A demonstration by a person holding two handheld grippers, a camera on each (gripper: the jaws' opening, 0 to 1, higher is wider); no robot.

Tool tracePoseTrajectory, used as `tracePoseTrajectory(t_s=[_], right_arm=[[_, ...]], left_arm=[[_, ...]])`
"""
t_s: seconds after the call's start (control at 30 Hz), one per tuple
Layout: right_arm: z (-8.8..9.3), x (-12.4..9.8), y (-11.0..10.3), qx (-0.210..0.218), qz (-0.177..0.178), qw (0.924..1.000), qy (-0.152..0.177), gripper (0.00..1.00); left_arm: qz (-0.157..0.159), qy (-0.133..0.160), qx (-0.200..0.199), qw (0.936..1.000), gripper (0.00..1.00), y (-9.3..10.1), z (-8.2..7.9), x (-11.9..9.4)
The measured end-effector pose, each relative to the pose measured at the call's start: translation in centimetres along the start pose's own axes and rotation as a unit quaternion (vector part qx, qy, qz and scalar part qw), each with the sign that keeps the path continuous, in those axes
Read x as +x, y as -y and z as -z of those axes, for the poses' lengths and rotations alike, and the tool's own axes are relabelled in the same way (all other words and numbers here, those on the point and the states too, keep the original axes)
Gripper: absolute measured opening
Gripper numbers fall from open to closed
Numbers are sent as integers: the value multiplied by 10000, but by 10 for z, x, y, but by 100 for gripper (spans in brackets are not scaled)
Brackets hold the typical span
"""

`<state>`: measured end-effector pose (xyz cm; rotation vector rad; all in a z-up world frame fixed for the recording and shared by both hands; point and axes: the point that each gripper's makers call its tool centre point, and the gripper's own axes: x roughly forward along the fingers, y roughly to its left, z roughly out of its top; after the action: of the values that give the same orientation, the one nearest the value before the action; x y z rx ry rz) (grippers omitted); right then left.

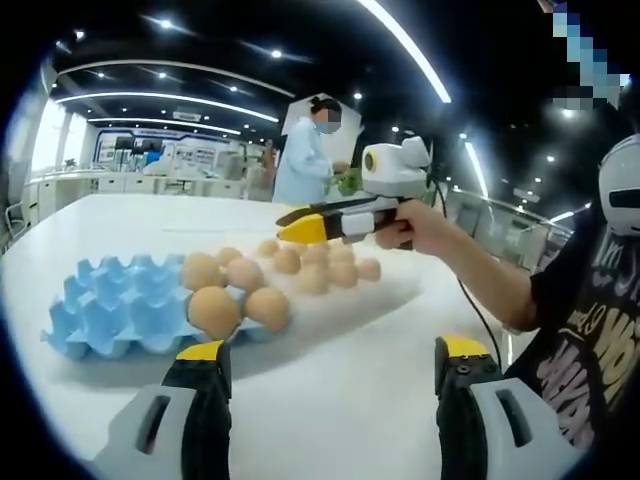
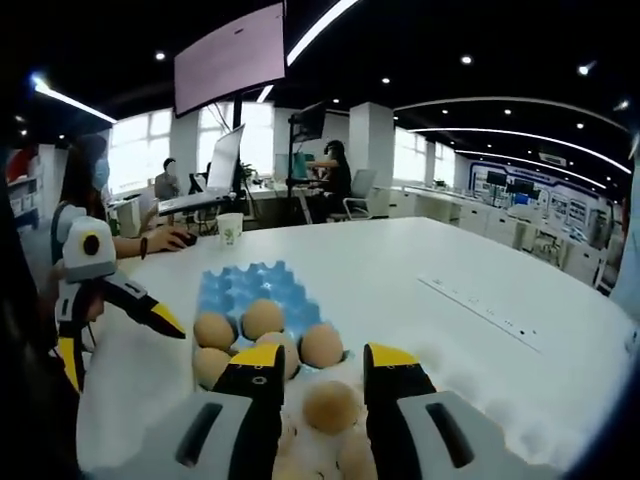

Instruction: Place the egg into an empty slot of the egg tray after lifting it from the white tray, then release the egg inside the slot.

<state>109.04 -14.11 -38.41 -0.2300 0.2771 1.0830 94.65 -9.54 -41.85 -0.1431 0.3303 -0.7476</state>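
Right claw [image 2: 318, 385] open above egg [image 2: 331, 407]; four eggs in egg tray [image 2: 238, 285].

Looked out along the left gripper [image 1: 325, 375], its yellow-tipped jaws standing wide apart over bare white table [image 1: 340, 340]. Showed a blue egg tray [image 1: 120, 305] ahead on the left, with four brown eggs [image 1: 213, 310] seated in its right-hand slots and the remaining slots empty. Showed more eggs [image 1: 318, 265] clustered just beyond on the white tray [image 1: 395, 290]. Caught the right gripper [image 1: 300, 228] entering from the right, held in a hand [image 1: 425, 228], hovering above that cluster, its jaws close together. Took in a person in light blue [image 1: 303, 160] standing behind the table.
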Motion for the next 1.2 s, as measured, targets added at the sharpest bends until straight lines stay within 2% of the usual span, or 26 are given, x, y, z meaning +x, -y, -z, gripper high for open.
tracePoseTrajectory(t_s=[0.43, 0.9, 1.2], right_arm=[[13, -27, 30, 118, 358, 9993, 22, 33], [27, -49, 50, 144, 600, 9981, -48, 33], [35, -69, 71, 30, 793, 9967, -142, 33]], left_arm=[[33, -39, 22, 10000, 85, 5, -1, 4], [80, -76, 63, 9999, 85, 8, -4, 7], [104, -107, 91, 9998, 85, 12, -6, 9]])
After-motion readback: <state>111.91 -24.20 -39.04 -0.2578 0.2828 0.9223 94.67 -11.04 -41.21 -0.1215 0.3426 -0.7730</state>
